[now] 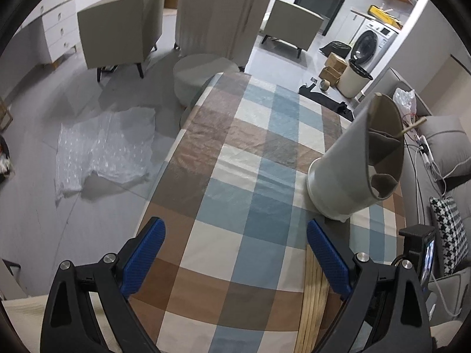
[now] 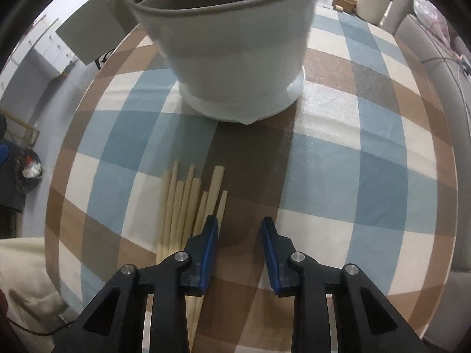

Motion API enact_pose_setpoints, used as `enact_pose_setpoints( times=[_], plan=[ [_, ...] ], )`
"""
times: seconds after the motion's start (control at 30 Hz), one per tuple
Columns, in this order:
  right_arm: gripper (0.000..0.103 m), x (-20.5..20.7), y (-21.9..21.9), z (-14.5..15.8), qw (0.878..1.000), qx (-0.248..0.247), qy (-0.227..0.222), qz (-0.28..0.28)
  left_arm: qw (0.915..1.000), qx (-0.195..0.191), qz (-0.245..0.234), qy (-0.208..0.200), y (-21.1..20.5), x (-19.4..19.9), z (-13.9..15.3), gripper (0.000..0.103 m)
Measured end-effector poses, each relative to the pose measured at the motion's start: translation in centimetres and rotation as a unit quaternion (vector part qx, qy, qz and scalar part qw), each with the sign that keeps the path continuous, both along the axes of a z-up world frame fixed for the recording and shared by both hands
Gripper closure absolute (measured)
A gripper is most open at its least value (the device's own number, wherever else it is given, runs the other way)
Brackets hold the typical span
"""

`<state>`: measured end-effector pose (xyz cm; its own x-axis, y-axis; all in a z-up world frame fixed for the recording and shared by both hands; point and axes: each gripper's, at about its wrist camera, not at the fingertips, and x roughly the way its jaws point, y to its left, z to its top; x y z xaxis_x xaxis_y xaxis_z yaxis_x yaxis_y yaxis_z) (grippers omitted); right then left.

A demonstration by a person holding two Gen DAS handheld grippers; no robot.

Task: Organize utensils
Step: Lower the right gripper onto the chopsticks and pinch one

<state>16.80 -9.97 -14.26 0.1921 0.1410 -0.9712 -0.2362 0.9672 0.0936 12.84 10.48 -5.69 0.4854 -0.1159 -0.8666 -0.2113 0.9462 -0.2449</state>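
On the checked table [image 2: 338,153], light, stiff chopsticks [image 2: 188,203] lie lower centre, below the holder [image 2: 235,58]. Both claws, left [image 1: 235,253] and right [image 2: 240,250], gape empty; pinching one stick mid-length looks best.

— Where is your left camera looking from?

— It sits high behind the left gripper [image 1: 235,253], facing down the long checked tablecloth [image 1: 253,158] toward the room beyond.

— And your right one?

— Low and close over the cloth [image 2: 338,158], behind the right gripper [image 2: 240,235], facing the holder [image 2: 235,58] from near.

— What do both views share?

— The holder [image 1: 353,164], the chopsticks [image 1: 313,297] [image 2: 188,203] and the same cloth.
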Motion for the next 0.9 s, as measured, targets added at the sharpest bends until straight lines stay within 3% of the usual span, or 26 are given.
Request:
enact_pose_setpoints(
  times=[0.17,0.43,0.5,0.53,0.57,0.8,0.9],
  plan=[
    [0.079,-0.2,1.7,0.2,0.998,-0.053,-0.008,0.026,0.9999,-0.005,0.011,0.003,1.0,-0.2,-0.1,0.009],
    [0.079,0.8,2.6,0.4,0.999,-0.049,-0.008,0.006,0.9998,-0.011,0.018,0.004,2.3,-0.2,-0.2,0.009],
    [0.083,0.9,2.7,0.5,0.999,-0.044,-0.016,0.002,0.9997,-0.013,0.017,0.008,2.5,-0.1,-0.4,0.009],
    [0.093,0.9,2.6,0.5,0.999,-0.042,-0.019,-0.002,0.9997,-0.019,0.013,0.012,2.5,-0.1,-0.6,0.009],
    [0.099,0.8,2.1,0.5,0.999,-0.036,-0.021,-0.006,0.9995,-0.024,0.009,0.017,2.4,0.0,-0.8,0.009],
    [0.100,-0.3,-2.5,2.0,0.997,0.038,-0.027,-0.068,0.9966,-0.031,-0.040,0.066,-0.6,0.4,-3.1,0.009],
    [0.101,-1.3,-6.3,3.8,0.987,0.095,-0.040,-0.122,0.9930,-0.030,-0.066,0.093,-2.8,0.5,-4.3,0.009]
  ],
)
